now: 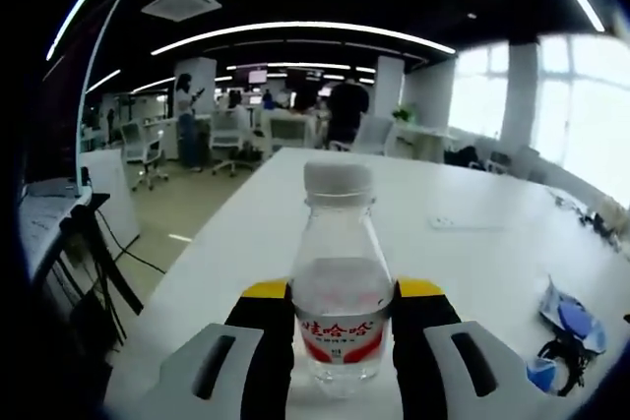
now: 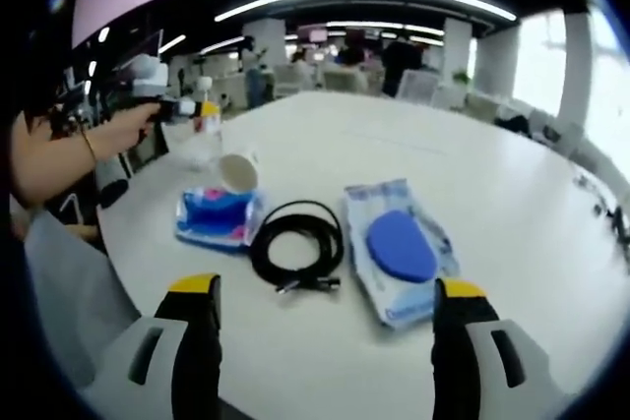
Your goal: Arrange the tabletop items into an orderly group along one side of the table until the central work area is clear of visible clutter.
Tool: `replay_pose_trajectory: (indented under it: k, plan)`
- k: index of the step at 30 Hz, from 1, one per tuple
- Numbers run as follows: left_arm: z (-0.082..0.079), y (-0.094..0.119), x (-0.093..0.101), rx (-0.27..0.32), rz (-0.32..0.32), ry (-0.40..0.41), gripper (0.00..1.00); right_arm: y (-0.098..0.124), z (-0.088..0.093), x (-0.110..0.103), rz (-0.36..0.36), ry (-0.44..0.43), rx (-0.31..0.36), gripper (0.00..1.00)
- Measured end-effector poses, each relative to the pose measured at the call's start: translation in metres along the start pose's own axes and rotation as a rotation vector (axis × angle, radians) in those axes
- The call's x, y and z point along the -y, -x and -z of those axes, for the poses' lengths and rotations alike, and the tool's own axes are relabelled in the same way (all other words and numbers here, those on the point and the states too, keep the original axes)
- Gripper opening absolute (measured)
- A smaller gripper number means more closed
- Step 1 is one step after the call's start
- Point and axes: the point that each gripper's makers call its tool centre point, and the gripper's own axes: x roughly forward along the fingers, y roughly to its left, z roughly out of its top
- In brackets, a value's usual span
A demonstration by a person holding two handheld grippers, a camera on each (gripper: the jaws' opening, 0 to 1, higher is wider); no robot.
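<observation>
My left gripper (image 1: 340, 304) is shut on a clear water bottle (image 1: 340, 282) with a white cap and a red label, which stands upright between the yellow-tipped jaws over the white table (image 1: 472, 194). In the right gripper view a person's hand holds that left gripper (image 2: 187, 108) and the bottle (image 2: 204, 140) near the table's far left edge. My right gripper (image 2: 327, 287) is open and holds nothing. Just beyond it lie a coiled black cable (image 2: 295, 241), a wipes pack with a blue lid (image 2: 399, 248), a blue and pink pouch (image 2: 215, 215) and a white cup (image 2: 238, 172) on its side.
The wipes pack (image 1: 564, 307) and the cable (image 1: 563, 351) lie at the right of the left gripper view. A flat socket plate (image 1: 463, 223) is set in the table further on. Small dark items (image 1: 596, 215) sit at the far right edge. Office chairs, desks and people stand beyond.
</observation>
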Motion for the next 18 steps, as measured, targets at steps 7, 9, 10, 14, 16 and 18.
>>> replay_pose_trajectory:
  k: [7, 9, 10, 14, 16, 18]
  plan:
    - [-0.004, -0.012, -0.004, 0.022, -0.018, -0.03, 0.35, -0.001, 0.002, 0.001, 0.0, -0.011, -0.009, 0.88]
    - [-0.008, -0.015, -0.005, 0.042, -0.019, -0.039, 0.35, -0.001, 0.003, 0.002, 0.006, -0.011, -0.01, 0.88]
    - [-0.01, -0.02, -0.008, 0.049, -0.02, -0.042, 0.35, -0.001, 0.003, 0.002, 0.008, -0.014, -0.01, 0.88]
    - [-0.013, -0.027, -0.011, 0.066, -0.028, -0.043, 0.35, -0.001, 0.005, 0.004, 0.01, -0.027, -0.017, 0.88]
    - [-0.014, -0.033, -0.011, 0.07, -0.033, -0.044, 0.35, -0.001, 0.005, 0.004, 0.012, -0.028, -0.02, 0.88]
    - [-0.014, -0.037, -0.01, 0.074, -0.035, -0.048, 0.35, -0.001, 0.006, 0.005, 0.014, -0.028, -0.022, 0.88]
